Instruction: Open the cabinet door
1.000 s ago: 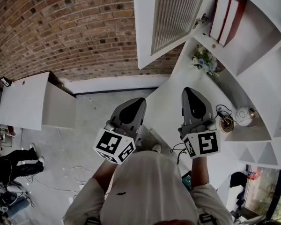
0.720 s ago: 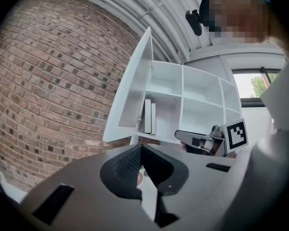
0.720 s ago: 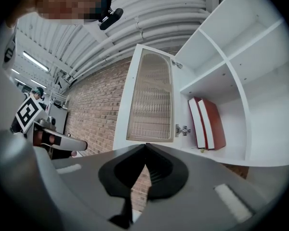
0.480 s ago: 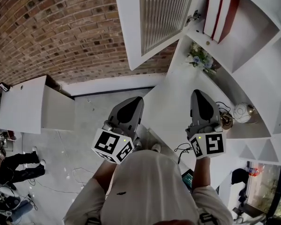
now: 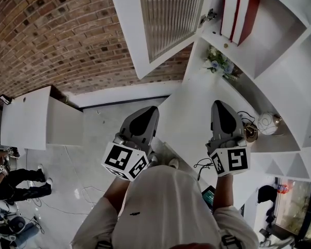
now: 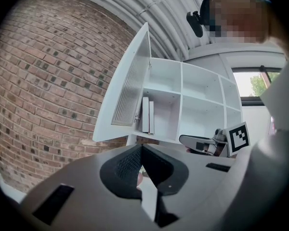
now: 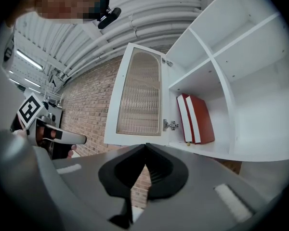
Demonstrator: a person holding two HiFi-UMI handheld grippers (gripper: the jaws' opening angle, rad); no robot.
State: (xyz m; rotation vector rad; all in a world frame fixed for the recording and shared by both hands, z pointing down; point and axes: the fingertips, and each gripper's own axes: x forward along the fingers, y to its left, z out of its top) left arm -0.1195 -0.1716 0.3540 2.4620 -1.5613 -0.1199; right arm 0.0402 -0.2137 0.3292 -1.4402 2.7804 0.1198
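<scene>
White shelf [image 7: 216, 149]: red books [image 7: 202, 119] upright (pair, touching).

You hold two grippers: left gripper [image 5: 151, 112], right gripper [image 5: 217, 105]. Marker cubes: two, left cube [image 5: 125, 161] and right cube [image 5: 229, 160]. One cabinet door [image 5: 166, 14]. Your right gripper view shows two hinges on it: upper hinge [image 7: 167, 62], lower hinge [image 7: 170, 125]. One shelf unit [image 5: 290, 61]. Red binders [image 5: 233, 9]: two. One bunch of flowers [image 5: 220, 65]. One round white pot [image 5: 268, 123]. One low white cabinet [image 5: 26, 117]. One other person [image 5: 15, 183], legs only, at your left edge. One brick wall [image 5: 57, 35].
</scene>
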